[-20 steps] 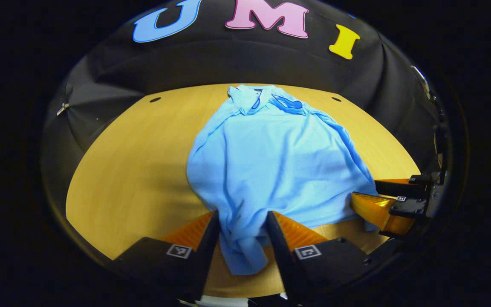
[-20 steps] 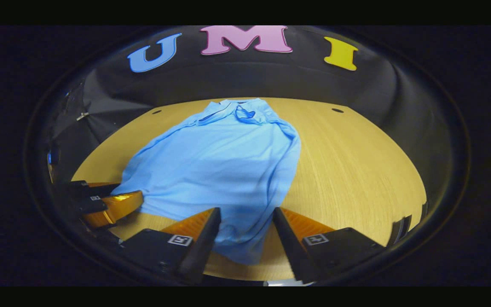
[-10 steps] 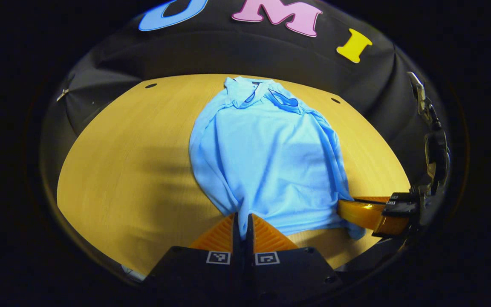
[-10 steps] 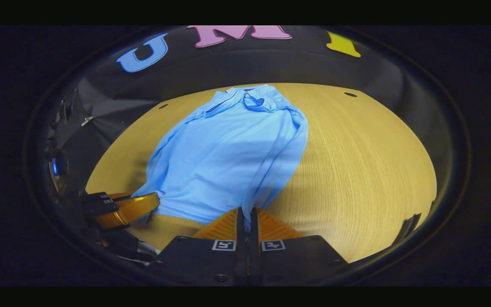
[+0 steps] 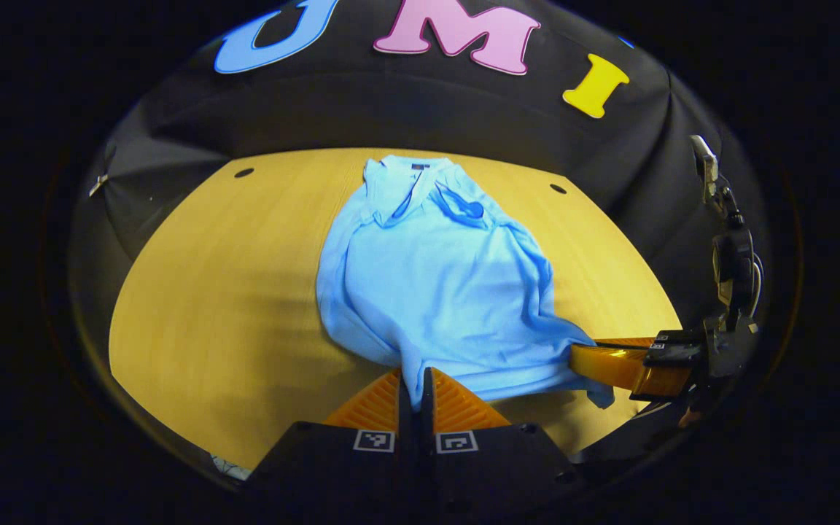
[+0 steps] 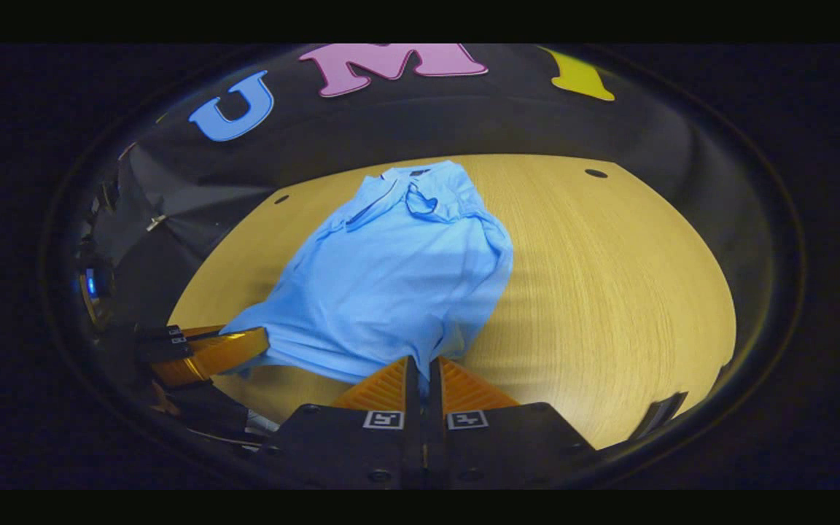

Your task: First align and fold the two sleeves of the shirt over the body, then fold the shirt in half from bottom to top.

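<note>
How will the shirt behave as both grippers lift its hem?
The shirt is probably floppy: it already wrinkles and sags between the left gripper and the right gripper. It likely weighs little, and may slide on the smooth table.

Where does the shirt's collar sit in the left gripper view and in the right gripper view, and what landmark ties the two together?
Left gripper view: the collar is upper centre, at the far end of the shirt, near the table's back edge.
Right gripper view: the collar is upper centre, slightly left, at the shirt's far end.
Shared landmark: the dark hole in the table, right of the collar.
</note>
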A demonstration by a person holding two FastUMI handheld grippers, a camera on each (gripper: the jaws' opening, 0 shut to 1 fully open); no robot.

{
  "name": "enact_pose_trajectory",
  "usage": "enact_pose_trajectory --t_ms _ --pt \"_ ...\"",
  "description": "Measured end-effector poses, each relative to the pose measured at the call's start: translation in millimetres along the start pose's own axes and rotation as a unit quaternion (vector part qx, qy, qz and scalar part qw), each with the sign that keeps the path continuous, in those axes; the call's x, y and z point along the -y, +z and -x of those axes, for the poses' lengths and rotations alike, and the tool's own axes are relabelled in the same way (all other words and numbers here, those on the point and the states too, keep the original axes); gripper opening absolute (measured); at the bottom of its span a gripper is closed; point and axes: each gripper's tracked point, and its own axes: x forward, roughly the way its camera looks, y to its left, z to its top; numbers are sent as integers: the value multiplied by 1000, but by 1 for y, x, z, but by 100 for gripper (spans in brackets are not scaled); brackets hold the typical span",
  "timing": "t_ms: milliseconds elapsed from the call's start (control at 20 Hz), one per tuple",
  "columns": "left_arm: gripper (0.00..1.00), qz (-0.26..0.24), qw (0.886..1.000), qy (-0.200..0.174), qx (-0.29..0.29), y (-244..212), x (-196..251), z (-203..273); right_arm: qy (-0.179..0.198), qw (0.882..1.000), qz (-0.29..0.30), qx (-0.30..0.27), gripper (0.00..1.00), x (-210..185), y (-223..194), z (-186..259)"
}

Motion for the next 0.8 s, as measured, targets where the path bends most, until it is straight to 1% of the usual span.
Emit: enact_pose_trajectory --t_ms 200,250,500,550,650,800 --pt "6 1 999 0 40 60 -1 5 18 999 23 37 7 -3 64 2" --pt "6 1 999 0 48 75 -1 4 21 998 30 47 1 -4 81 2" --pt "6 17 997 -4 72 135 -2 -9 26 994 55 95 1 -2 155 -12" --pt "6 17 997 -3 77 148 -3 -13 27 993 55 103 1 -1 168 -16" --pt "6 11 996 -2 91 177 -4 -23 27 992 52 114 7 3 195 -29" --pt "6 6 994 0 106 217 -9 -42 30 990 43 129 7 7 233 -51"
